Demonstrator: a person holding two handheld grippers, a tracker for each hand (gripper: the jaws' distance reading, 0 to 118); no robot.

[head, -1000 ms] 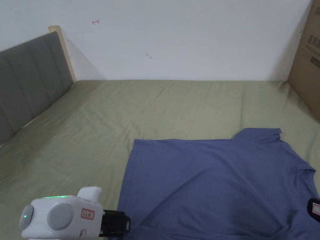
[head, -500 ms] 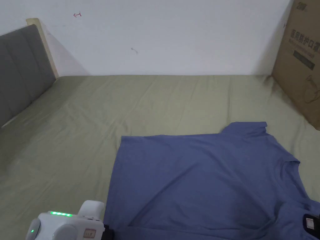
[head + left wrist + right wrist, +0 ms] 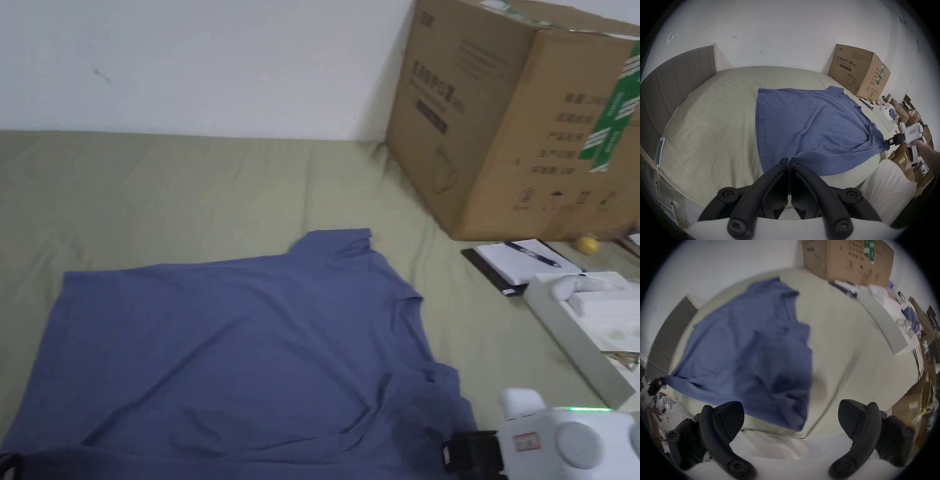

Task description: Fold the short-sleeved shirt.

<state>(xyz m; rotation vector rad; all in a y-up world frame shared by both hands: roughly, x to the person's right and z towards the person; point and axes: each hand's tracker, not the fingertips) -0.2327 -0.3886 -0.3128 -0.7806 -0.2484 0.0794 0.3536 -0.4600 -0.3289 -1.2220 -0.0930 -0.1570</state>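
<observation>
Two grippers work one blue short-sleeved shirt (image 3: pixel 237 350), which lies spread on the bed (image 3: pixel 187 181) along its front edge, hem toward the left side and collar toward the right, with the near side draping a little over that edge. The left gripper (image 3: pixel 789 160) has its jaws pressed together on the near hem corner; the right gripper view shows the cloth drawn to a point there. The right gripper (image 3: pixel 791 404) has its jaws spread wide at the near sleeve (image 3: pixel 437 400), with nothing pinched between them.

The shirt looks like thin, soft knit: light, limp and matte, lying in shallow creases. It will likely sag and stretch wherever it is unsupported, and cling slightly to the olive sheet instead of sliding. A good hold would be on doubled seams: hem corners, sleeve cuffs, shoulder seams. These are thicker and less prone to slip than a single layer. The far sleeve (image 3: pixel 337 240) is a short flap, and beyond it at the right far corner stands a stiff cardboard box (image 3: pixel 519 119).
</observation>
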